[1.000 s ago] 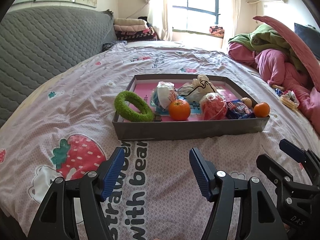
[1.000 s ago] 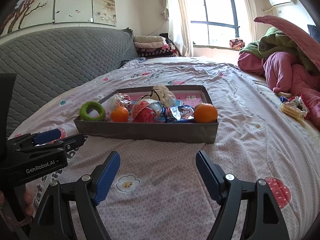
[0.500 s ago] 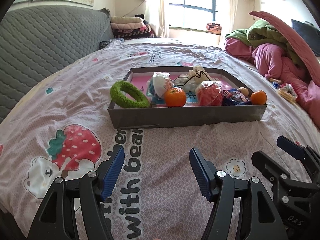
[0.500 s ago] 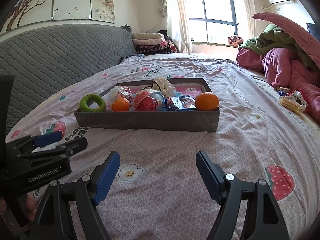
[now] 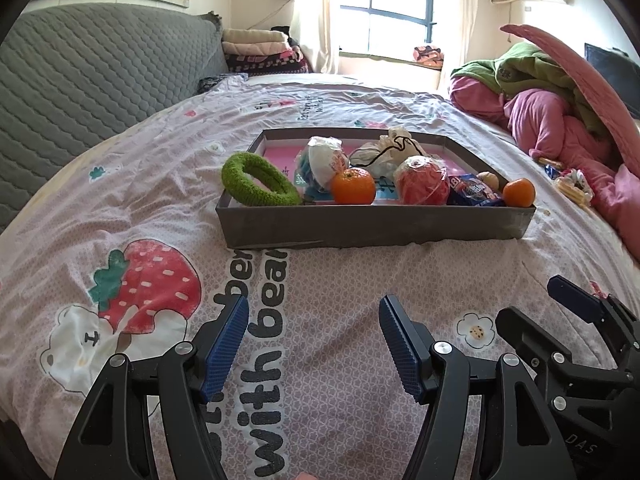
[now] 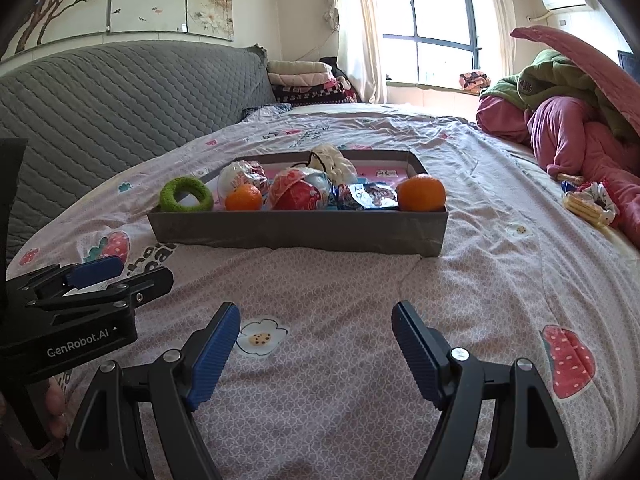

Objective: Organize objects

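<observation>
Clutter fills a shallow grey tray (image 5: 372, 226) sitting at the centre of the left wrist view, on a pink strawberry-print bedsheet (image 5: 160, 208). Inside it, from left to right, lie a fuzzy green ring (image 5: 258, 180) leaning over the tray's left rim, a large orange (image 5: 353, 186), a red ball in crinkly wrap (image 5: 421, 184), a blue snack packet (image 5: 472, 192) and a smaller orange (image 5: 519, 192) in the right corner; behind them sit a wrapped white-and-blue item (image 5: 322, 158) and a white drawstring pouch (image 5: 386, 152).

The ring looks soft and light, so a pinch across its band should hold. The oranges are probably firm and round and may roll, so gripping across the middle seems safest. The film-wrapped things are likely slippery and light.

At the bottom of that view the left claw (image 5: 314, 344) stands wide with nothing between its blue pads, well short of the tray. The right claw (image 6: 316, 354) is likewise wide and empty at the bottom of its own view, above the sheet. A heap of pink and green bedding (image 5: 560, 120) lies at the right.
</observation>
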`<action>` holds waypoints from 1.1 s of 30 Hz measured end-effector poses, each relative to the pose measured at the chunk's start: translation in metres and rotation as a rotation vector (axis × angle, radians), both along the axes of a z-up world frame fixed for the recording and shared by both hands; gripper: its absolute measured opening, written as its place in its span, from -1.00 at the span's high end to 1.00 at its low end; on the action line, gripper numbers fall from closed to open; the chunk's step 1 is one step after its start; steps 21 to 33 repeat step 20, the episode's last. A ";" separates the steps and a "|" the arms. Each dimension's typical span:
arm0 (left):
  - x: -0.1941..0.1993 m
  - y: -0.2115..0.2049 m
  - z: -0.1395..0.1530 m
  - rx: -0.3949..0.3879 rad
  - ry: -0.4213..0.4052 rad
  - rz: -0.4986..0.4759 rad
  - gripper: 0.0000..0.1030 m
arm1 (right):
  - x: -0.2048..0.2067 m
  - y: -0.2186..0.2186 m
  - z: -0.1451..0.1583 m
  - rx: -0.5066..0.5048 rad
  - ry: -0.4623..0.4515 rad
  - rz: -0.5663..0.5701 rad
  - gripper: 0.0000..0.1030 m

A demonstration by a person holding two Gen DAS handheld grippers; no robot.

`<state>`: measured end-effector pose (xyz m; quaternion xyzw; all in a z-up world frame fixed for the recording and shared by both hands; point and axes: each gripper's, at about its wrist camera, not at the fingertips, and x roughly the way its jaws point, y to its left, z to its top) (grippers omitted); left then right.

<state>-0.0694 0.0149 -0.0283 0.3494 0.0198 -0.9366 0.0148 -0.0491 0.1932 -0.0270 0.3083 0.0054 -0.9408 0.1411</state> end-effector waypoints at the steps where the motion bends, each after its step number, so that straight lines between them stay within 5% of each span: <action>1: 0.000 0.000 0.000 0.004 -0.001 0.001 -0.34 | 0.000 0.000 -0.001 0.000 0.000 -0.001 -0.51; 33: -0.001 0.000 -0.006 -0.007 0.004 -0.011 -0.34 | -0.002 -0.003 -0.005 0.014 -0.013 0.008 -0.51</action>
